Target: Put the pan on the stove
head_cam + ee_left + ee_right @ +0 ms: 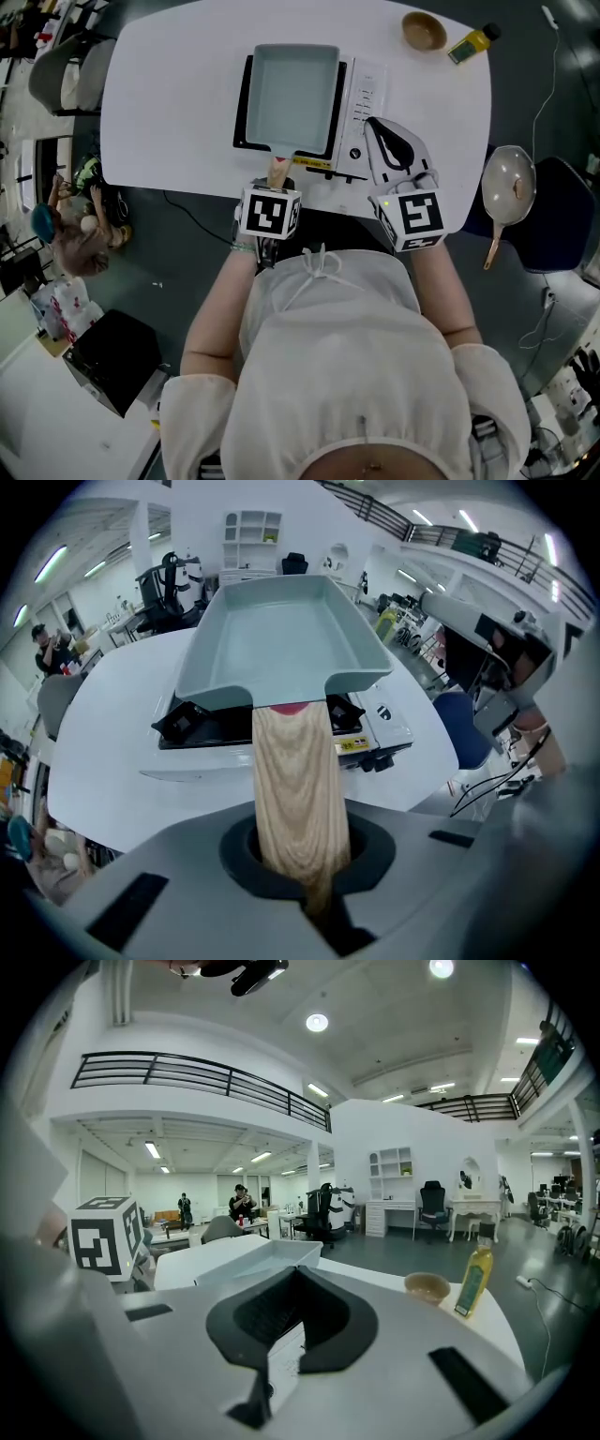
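- Wooden handle (298,789) of the grey-blue pan (295,94) is being pinched by the left gripper (276,183).
- The pan is lying over the black stove (244,112) on the white table (169,103).
- The right gripper (382,131) is hovering near the stove's right side, its jaws pressed together and holding nothing.

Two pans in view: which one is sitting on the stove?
The rectangular grey-blue pan is on the stove, its wooden handle gripped by the left claw. The round pan lies off the table, at the right.
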Demonstrator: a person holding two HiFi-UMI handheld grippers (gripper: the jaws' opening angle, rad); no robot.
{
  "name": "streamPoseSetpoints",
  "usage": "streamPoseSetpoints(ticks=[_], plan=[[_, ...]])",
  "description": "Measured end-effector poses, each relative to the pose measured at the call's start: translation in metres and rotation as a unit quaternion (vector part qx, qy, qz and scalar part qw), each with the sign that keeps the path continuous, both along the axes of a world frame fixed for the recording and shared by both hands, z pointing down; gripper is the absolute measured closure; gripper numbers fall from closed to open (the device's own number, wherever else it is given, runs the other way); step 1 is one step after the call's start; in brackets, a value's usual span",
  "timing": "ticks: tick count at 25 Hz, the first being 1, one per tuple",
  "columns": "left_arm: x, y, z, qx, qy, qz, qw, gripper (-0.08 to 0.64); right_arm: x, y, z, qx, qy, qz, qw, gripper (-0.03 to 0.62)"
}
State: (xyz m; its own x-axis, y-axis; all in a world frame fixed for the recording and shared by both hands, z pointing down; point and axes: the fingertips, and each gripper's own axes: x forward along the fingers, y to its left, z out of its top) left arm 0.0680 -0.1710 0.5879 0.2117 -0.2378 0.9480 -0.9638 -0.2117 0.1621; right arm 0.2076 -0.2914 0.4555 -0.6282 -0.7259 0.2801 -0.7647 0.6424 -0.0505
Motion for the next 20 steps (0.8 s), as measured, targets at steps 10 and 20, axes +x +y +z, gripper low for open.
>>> streamPoseSetpoints(ticks=[10,20], plan=[[-0.001,-0.002,-0.003,-0.03,-0.052,0.014,0.9981,0.537,0.019,-0.005,0.011,-0.016,-0.009,0.028,0.999,0.586],[0.022,-0.008,-0.011,-0.09,0.051,-0.044,0.9937,0.432,0.016,-0.004,0.011,-0.018,-0.011,0.028,0.999,0.586]])
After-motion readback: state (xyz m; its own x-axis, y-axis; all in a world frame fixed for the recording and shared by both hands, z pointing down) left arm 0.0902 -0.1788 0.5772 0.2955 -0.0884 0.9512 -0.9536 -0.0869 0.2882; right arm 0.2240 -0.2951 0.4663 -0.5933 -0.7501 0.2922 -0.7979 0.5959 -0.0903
